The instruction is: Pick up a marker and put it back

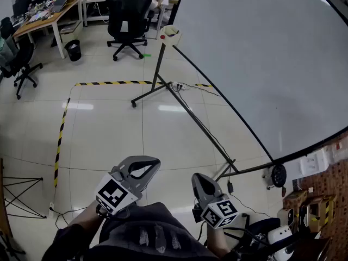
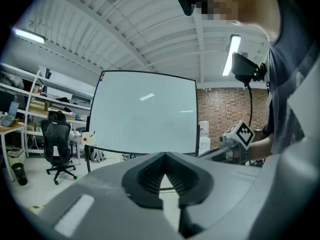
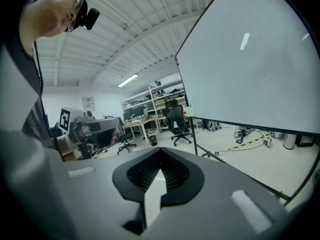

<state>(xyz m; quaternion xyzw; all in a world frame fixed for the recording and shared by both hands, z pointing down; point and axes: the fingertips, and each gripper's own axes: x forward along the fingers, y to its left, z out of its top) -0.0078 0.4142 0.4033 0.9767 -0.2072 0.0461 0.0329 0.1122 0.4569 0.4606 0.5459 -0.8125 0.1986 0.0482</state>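
A big whiteboard (image 1: 261,53) stands on a black frame at the right of the head view. A small white holder (image 1: 170,35) with a red spot hangs at its far corner; I cannot make out any marker in it. My left gripper (image 1: 154,161) and right gripper (image 1: 197,176) are held low near the person's body, well short of the board. Both are shut, tips touching, with nothing between them. The left gripper view has the left gripper (image 2: 165,155) facing the whiteboard (image 2: 145,114) and holder (image 2: 89,138). In the right gripper view the right gripper (image 3: 161,150) has the whiteboard (image 3: 260,69) to its right.
The board's stand legs (image 1: 147,94) and a power strip with cables (image 1: 179,86) lie on the tiled floor. Yellow-black tape (image 1: 60,135) marks the floor at left. Office chairs (image 1: 128,15), desks (image 1: 46,12) and a black bin (image 1: 73,50) stand at the back. Brick wall and clutter (image 1: 310,211) sit right.
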